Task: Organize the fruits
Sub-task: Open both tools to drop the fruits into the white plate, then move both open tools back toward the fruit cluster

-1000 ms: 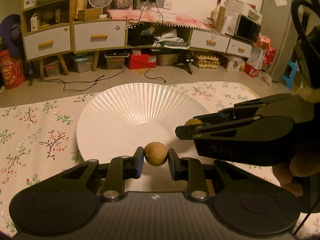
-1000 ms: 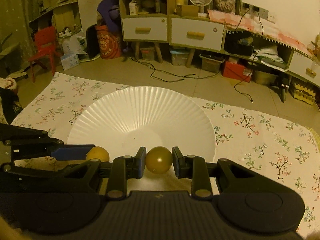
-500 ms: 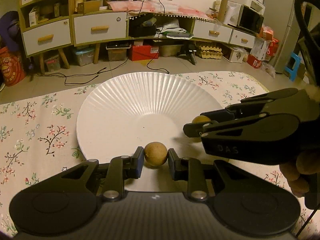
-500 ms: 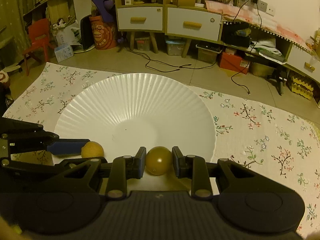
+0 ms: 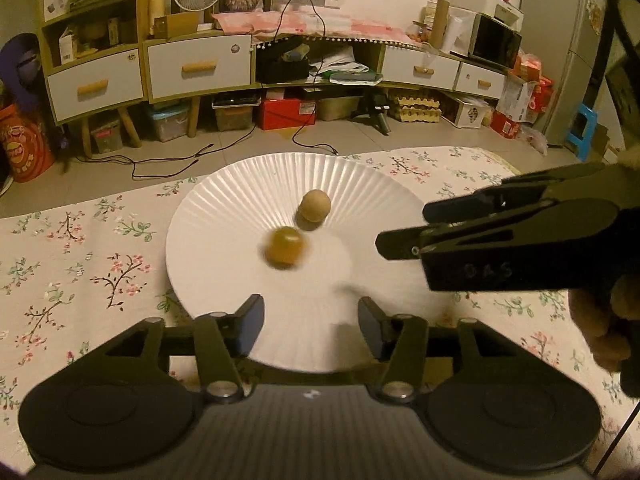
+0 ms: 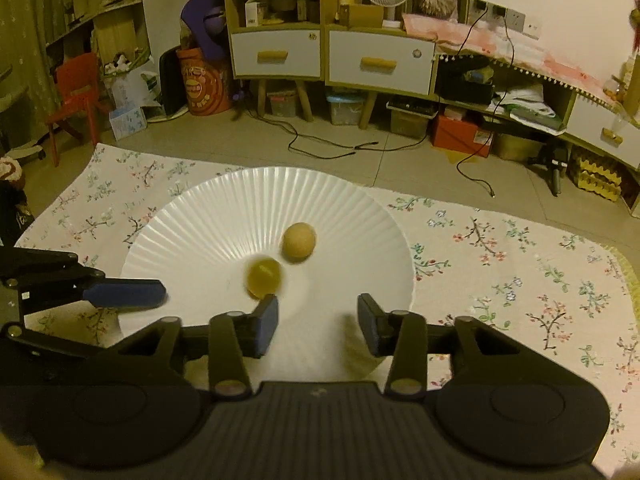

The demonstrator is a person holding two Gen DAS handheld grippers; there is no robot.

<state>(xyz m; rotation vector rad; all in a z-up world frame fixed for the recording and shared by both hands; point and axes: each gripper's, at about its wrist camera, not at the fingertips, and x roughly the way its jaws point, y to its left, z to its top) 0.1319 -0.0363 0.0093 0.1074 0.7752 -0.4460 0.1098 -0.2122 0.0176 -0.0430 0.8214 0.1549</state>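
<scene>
Two small round fruits lie in the white ribbed plate [image 5: 224,216] [image 6: 192,216]. A tan rough one [image 5: 315,207] [image 6: 299,241] sits near the middle. A smooth olive-yellow one [image 5: 283,247] [image 6: 264,277] lies just in front of it and looks blurred. My left gripper [image 5: 311,326] is open and empty over the plate's near rim; its blue-padded fingers also show in the right wrist view [image 6: 124,293]. My right gripper [image 6: 317,322] is open and empty, its left pad close to the olive fruit; it also shows in the left wrist view [image 5: 404,242].
The plate rests on a floral cloth [image 5: 80,248] [image 6: 500,248] whose far edge meets the tiled floor. Beyond are drawer cabinets [image 5: 196,66], cables [image 6: 328,148], boxes, a red chair [image 6: 76,92] and a fridge [image 5: 560,52].
Both grippers opened and let go of their fruits, which now lie loose in the plate. Both grippers have lifted and drawn back from the plate.
</scene>
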